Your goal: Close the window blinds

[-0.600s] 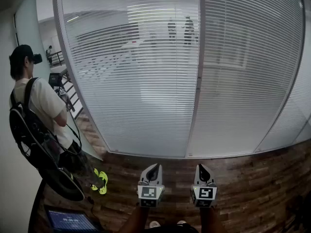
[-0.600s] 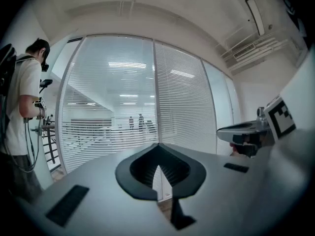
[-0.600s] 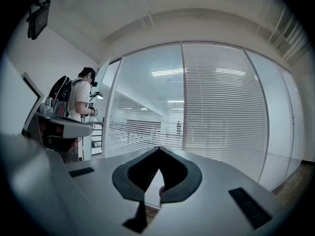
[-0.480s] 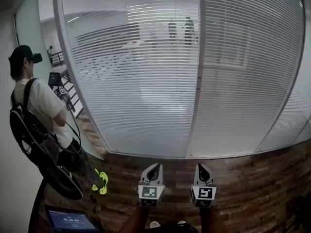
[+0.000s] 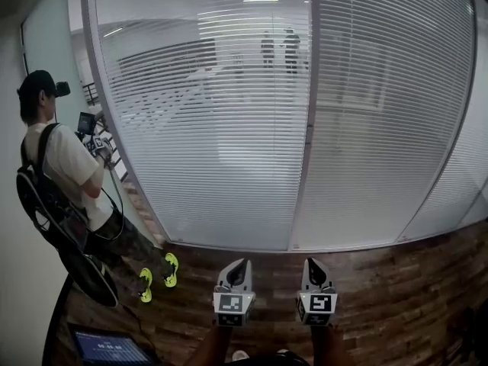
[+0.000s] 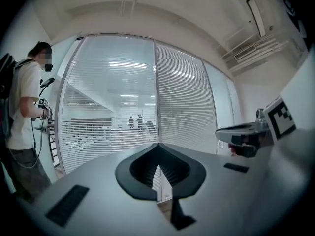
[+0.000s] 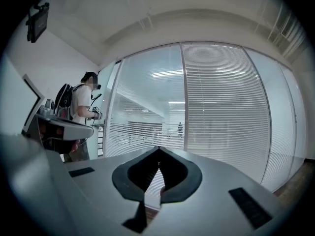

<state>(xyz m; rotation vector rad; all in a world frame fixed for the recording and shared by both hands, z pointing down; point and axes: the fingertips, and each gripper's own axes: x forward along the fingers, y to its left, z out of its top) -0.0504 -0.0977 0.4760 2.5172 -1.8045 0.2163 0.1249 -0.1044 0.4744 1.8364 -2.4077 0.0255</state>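
Left gripper (image 5: 241, 264) and right gripper (image 5: 311, 262) are both pinched together and empty, side by side. The window blinds (image 5: 381, 128) hang straight ahead — well apart, slats running level; the see-through left panel (image 5: 206, 143) lies nearer the left gripper.

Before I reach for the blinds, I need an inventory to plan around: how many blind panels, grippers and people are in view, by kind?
Blind panels: 3
Grippers: 2, left gripper and right gripper, both shut and empty
Person with a backpack, this side of the glass: 1
Figures behind the glass: 2
Total: 8
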